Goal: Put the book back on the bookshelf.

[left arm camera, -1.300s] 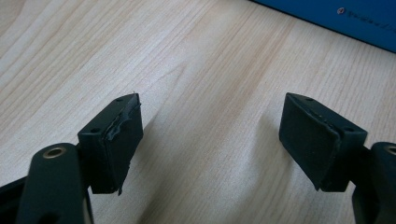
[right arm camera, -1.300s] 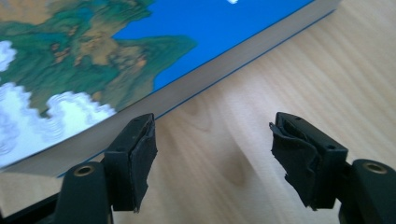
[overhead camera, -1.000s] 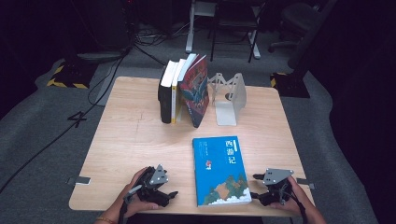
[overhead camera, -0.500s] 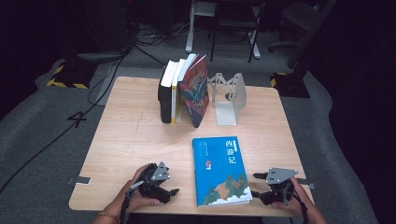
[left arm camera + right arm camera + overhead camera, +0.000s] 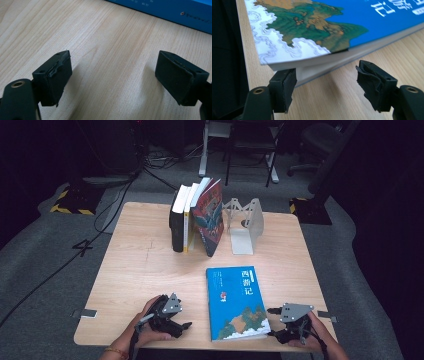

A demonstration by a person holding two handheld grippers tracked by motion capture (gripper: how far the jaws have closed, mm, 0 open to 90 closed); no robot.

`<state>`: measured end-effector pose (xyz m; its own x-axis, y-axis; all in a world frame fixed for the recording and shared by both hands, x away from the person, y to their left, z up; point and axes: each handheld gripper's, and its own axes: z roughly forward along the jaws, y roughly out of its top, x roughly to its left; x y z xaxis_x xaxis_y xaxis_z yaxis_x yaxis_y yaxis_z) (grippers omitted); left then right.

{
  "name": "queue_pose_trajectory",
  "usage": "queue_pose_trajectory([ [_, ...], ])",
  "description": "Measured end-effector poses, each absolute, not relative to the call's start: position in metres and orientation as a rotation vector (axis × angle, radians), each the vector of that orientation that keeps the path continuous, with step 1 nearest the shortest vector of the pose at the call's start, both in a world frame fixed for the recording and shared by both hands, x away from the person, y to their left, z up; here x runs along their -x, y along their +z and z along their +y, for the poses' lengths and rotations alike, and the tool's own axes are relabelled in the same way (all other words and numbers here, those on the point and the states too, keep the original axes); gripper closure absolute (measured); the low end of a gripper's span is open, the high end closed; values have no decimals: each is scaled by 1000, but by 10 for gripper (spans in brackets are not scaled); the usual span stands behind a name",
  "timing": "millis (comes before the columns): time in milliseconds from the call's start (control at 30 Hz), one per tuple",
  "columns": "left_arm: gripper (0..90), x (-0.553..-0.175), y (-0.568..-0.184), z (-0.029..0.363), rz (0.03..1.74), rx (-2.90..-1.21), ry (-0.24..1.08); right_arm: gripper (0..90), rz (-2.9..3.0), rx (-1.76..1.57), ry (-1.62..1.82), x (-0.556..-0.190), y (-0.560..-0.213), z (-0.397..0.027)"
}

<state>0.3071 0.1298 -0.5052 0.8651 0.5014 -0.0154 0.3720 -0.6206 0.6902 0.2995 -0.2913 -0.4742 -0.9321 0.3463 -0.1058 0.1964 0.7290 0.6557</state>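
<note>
Not much has moved in the last second: the blue book (image 5: 239, 303) lies flat near the bench's (image 5: 145, 265) front edge. The right gripper (image 5: 276, 323) has crept to its corner, jaws spread, empty. Left gripper (image 5: 186, 325) sits released beside it.

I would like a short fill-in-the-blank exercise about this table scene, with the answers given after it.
1. The blue book lies ____ on the table.
2. The jaws of the left gripper stand ____, with bare wood between them.
3. The right gripper is at the book's near ____ corner.
4. The white bookend stands to the ____ of the upright books.

Answers: flat; open; right; right
</note>
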Motion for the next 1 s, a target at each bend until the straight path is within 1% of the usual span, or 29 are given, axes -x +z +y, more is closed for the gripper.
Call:
queue_pose_trajectory([
  [100,145,-307,-505,130,628,-2308,231,332,2713,-467,956,-302,-478,-302],
  [200,145,-307,-505,129,633,-2308,233,336,2683,-514,997,-305,-474,-313],
  [300,145,-306,-505,128,642,-2307,237,343,2633,-596,1113,-309,-466,-322],
  [467,147,-303,-505,124,632,-2312,235,351,2665,-557,1051,-307,-468,-315],
  [600,147,-299,-504,118,620,-2325,226,338,2719,-531,974,-309,-480,-309],
  [700,147,-296,-504,113,614,-2327,222,325,2741,-498,975,-308,-484,-303],
  [1000,147,-282,-504,104,542,-2341,192,324,2724,-531,1058,-308,-483,-306],
])
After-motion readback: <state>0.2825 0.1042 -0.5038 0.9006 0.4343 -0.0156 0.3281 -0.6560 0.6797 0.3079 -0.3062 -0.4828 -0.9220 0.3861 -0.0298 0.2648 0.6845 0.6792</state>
